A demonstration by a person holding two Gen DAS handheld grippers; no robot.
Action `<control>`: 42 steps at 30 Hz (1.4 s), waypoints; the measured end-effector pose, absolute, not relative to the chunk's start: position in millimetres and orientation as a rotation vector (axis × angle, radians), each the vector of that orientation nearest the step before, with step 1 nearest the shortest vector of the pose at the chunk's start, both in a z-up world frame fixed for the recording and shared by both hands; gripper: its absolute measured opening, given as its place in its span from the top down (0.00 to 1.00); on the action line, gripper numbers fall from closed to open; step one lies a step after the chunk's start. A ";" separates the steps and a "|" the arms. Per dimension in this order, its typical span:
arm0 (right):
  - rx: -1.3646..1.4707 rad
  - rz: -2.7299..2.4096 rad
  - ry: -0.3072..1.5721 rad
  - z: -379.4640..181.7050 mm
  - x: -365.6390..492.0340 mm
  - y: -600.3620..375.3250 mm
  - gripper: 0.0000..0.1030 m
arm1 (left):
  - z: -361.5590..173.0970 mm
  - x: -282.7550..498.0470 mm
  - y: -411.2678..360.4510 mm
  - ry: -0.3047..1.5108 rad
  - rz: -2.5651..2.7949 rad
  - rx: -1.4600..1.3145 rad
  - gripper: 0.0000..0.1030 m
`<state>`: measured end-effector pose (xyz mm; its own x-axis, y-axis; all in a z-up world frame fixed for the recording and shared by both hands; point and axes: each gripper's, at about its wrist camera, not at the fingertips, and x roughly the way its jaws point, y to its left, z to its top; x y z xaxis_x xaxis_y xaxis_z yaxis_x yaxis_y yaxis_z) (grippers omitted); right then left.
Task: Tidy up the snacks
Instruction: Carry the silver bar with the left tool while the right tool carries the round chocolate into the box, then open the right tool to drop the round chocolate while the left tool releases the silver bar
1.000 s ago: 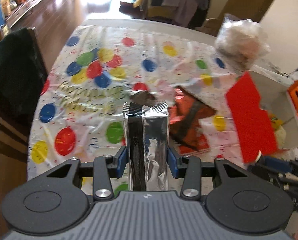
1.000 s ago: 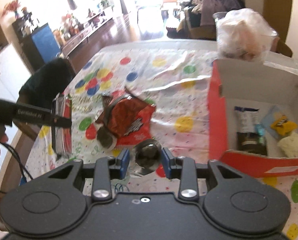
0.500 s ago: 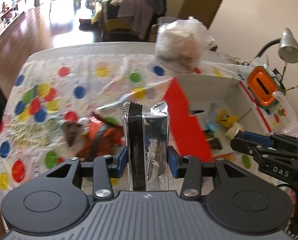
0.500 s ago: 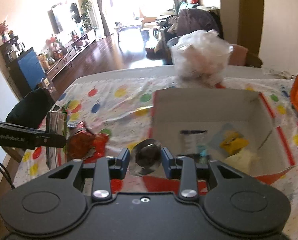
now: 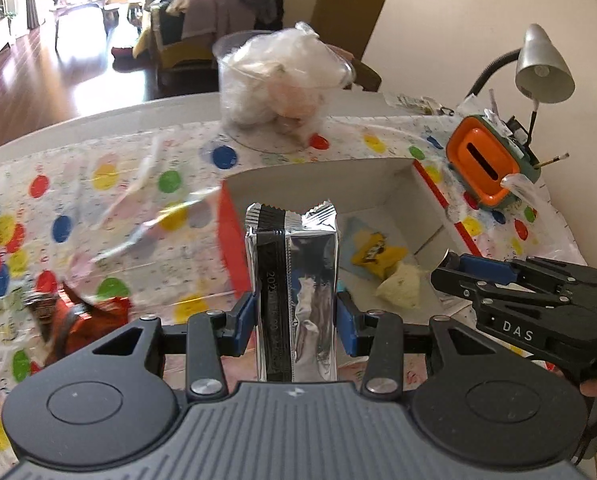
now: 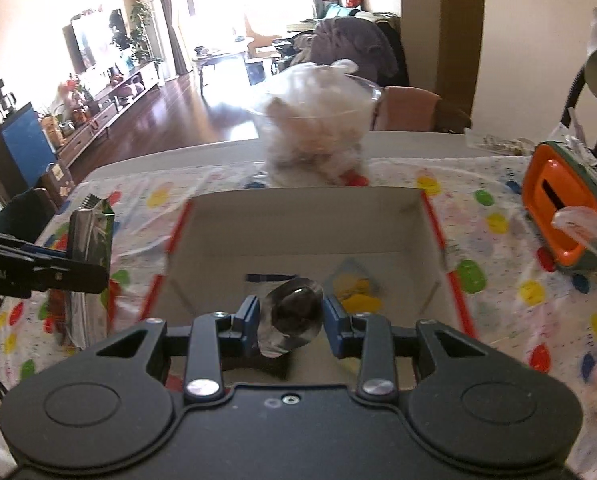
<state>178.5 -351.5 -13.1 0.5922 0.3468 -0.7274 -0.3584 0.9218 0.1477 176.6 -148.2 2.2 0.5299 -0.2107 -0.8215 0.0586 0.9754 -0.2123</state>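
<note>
My left gripper [image 5: 294, 320] is shut on an upright silver foil snack bar [image 5: 298, 288], held above the table at the near left edge of the red-and-white cardboard box [image 5: 330, 176]. The bar also shows in the right wrist view [image 6: 92, 236]. My right gripper [image 6: 292, 318] is shut on a small round clear-wrapped dark snack [image 6: 294, 314], held over the open box [image 6: 298, 220]. The right gripper also shows in the left wrist view [image 5: 450, 270] at the box's near right. Inside the box lie a yellow packet [image 5: 378, 256] and a pale wrapped snack [image 5: 398, 286].
A red snack bag [image 5: 74, 316] lies on the dotted tablecloth [image 5: 98, 216] left of the box. A clear tub of bagged food [image 5: 282, 84] stands behind the box. An orange holder [image 5: 482, 168] and a desk lamp [image 5: 542, 68] stand at the right.
Both grippers have moved right and forward toward the box. The right gripper with its round snack is now over the box's inside; the left gripper with the bar has come up to its left wall.
</note>
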 end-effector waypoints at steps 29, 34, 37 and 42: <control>-0.184 0.514 1.017 -83.7 266.9 -360.7 0.68 | -87.3 307.1 -218.6 1.289 -0.044 -0.183 0.59; -0.195 0.511 1.056 -92.5 272.1 -359.0 0.67 | -101.9 318.4 -222.7 1.365 -0.044 -0.176 0.59; -0.185 0.515 1.071 -94.9 274.5 -360.2 0.66 | -106.7 320.7 -222.7 1.385 -0.035 -0.178 0.59; -0.188 0.514 1.077 -94.4 274.2 -360.9 0.65 | -106.6 321.1 -223.1 1.382 -0.033 -0.170 0.60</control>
